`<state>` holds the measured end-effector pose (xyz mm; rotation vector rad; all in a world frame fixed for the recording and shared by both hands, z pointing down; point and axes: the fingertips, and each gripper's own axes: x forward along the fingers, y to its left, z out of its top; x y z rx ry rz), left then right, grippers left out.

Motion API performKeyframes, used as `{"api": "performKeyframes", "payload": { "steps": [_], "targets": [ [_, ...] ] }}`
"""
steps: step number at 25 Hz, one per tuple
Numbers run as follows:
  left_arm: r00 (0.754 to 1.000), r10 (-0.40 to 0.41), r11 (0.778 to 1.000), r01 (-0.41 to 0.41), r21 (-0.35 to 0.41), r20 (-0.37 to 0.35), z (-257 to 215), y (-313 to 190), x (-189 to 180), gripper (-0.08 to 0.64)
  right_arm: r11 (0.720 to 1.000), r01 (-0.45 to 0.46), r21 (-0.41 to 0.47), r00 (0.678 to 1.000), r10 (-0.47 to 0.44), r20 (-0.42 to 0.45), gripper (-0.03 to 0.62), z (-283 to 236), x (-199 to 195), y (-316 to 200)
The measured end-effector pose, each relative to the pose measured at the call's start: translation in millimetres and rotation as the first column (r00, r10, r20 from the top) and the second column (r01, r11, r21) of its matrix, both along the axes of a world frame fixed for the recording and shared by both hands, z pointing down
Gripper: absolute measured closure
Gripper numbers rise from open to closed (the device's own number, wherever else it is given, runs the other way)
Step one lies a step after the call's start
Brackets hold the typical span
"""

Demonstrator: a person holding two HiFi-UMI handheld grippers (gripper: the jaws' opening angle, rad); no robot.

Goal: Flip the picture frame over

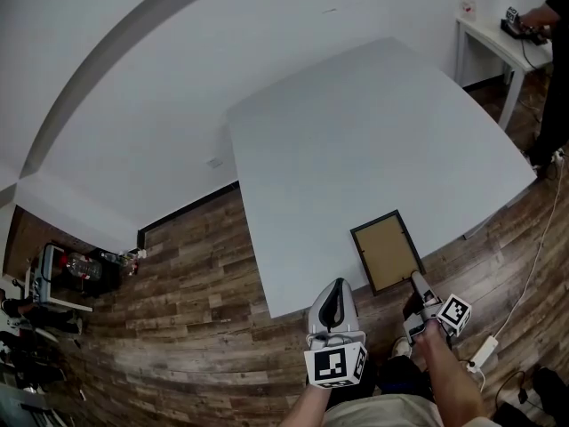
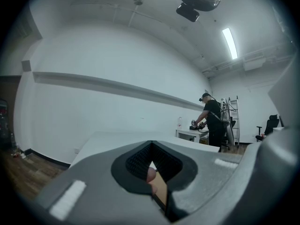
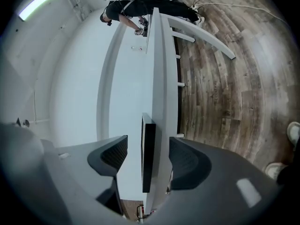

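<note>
The picture frame lies flat near the front edge of the white table, black rim and brown backing board facing up. My right gripper is rolled on its side at the frame's near corner. In the right gripper view it stands open: one jaw is over the frame, the other is under the table edge, and neither pad presses. My left gripper hovers at the table's front edge, left of the frame, jaws shut and empty. Through their gap in the left gripper view, the frame shows.
A person works at a small white side table at the far right, also visible in the left gripper view. A power strip and cable lie on the wood floor at the right. Clutter sits by the wall at the left.
</note>
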<state>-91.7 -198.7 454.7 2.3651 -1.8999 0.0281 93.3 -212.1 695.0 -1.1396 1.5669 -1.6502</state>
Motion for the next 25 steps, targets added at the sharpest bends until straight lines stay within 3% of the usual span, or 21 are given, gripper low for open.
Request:
{"api": "performKeyframes", "payload": {
  "steps": [4,12,25],
  "targets": [
    [1.0,-0.005,1.0,0.006,-0.007,0.02,4.9,-0.1,-5.0,0.56,1.0,-0.027,0.007,1.0,0.027,0.005,0.312,3.8,1.0,-7.3],
    [1.0,-0.014,1.0,0.014,-0.006,0.016,8.3,-1.4,-4.1,0.56,0.998,-0.066,-0.018,0.997,0.065,-0.042,0.489,4.2,9.9,-8.5],
    [1.0,-0.017,1.0,0.017,-0.002,0.0,7.2,-2.7,-9.8,0.56,0.996,-0.088,0.003,0.991,0.088,-0.098,0.5,-12.4,14.5,-10.3]
  ]
}}
